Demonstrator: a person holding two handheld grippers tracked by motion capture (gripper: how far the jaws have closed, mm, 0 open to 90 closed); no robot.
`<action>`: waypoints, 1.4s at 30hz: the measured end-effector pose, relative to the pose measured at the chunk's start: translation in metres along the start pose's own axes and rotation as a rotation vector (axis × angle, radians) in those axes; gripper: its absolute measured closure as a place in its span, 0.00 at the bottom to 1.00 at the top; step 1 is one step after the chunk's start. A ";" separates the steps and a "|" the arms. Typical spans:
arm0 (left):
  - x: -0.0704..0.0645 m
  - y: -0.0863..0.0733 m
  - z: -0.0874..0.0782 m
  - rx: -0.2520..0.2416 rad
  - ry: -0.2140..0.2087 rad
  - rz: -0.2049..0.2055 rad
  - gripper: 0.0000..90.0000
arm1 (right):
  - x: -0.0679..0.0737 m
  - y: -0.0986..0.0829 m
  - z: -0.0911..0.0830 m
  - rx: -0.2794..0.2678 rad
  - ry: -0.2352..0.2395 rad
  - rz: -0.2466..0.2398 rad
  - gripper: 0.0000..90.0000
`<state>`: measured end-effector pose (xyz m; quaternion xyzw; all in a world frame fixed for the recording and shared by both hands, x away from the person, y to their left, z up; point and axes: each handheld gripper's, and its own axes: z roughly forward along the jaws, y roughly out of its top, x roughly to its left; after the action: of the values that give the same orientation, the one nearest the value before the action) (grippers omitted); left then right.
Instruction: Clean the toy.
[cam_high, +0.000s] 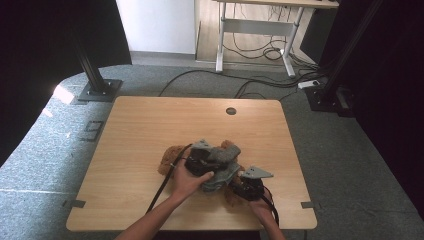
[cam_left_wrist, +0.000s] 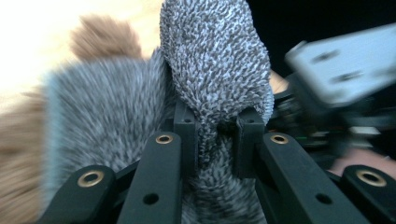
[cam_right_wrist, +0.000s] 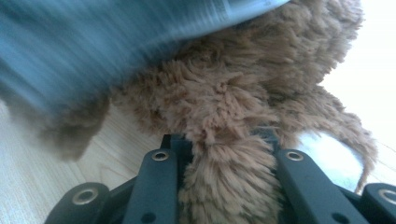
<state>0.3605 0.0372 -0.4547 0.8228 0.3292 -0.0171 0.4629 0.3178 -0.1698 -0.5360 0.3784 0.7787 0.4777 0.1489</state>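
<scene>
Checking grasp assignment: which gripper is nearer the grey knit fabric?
Left. The left gripper has its fingers shut on the grey knit fabric. The right gripper is clamped on the brown plush toy, beside and under the grey piece.

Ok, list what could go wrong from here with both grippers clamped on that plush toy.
1. The left hand-held gripper pinches only a narrow fold of the grey knit garment; a hard pull could slip it free or stretch the knit.
2. The right hand-held gripper clamps a tuft of the brown plush toy; opposing pulls may strain its seams.
3. Both sit near the table front edge, so the toy could drop off.
</scene>
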 end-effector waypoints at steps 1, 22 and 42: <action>0.000 -0.002 0.006 0.008 0.009 0.001 0.84 | 0.000 0.000 0.000 0.002 -0.002 -0.002 0.78; 0.093 -0.061 -0.107 -0.199 0.045 -0.230 0.84 | 0.008 -0.003 0.002 0.019 -0.017 -0.009 0.79; 0.094 -0.109 -0.113 -0.264 -0.059 -0.274 0.84 | 0.014 -0.008 0.002 0.080 -0.071 -0.036 0.79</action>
<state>0.3422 0.2125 -0.5031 0.7016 0.4240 -0.0610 0.5695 0.3066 -0.1600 -0.5419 0.3866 0.7981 0.4299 0.1698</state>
